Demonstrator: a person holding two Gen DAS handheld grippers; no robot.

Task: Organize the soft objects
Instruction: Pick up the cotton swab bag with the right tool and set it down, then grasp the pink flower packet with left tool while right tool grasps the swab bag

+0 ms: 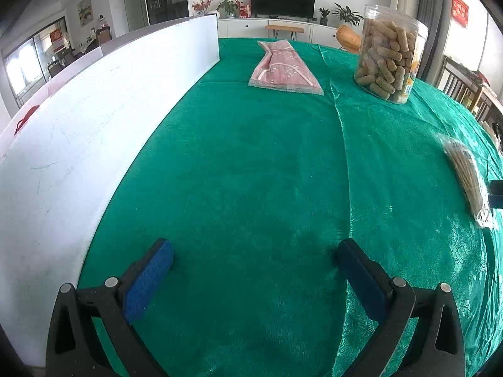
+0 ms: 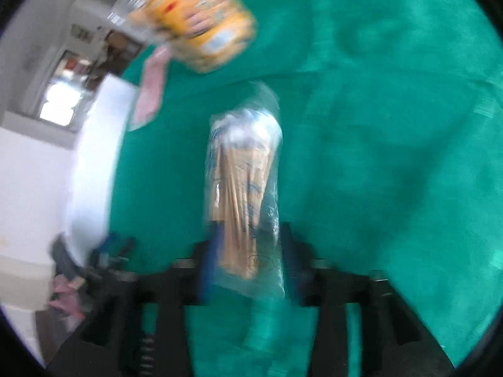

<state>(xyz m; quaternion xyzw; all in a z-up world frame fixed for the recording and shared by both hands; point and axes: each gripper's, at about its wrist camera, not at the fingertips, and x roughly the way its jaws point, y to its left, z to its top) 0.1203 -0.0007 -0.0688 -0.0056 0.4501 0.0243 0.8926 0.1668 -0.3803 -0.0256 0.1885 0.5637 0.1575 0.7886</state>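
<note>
Because the right gripper (image 2: 248, 248) pinches only the tail of the clear-wrapped biscuit pack (image 2: 243, 188), it could slip or crumble above the green-clothed table (image 2: 393, 125); the left gripper (image 1: 254, 279) gapes wide and empty.

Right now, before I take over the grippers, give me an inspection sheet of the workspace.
Surface: table under a green cloth, creased along a seam; white board upright along its left edge.
Job's things: pink packet lying flat at the far side; clear bag of tan sticks between the right gripper's fingers.
Clutter: clear jar of pellet snacks, upright, far right.
Grippers: left gripper open, empty, above bare cloth; right gripper closed around the bag, picture blurred.
Cables: nothing seen.
Surroundings: living room, television on a white cabinet, potted plants, wooden chairs at right.
</note>
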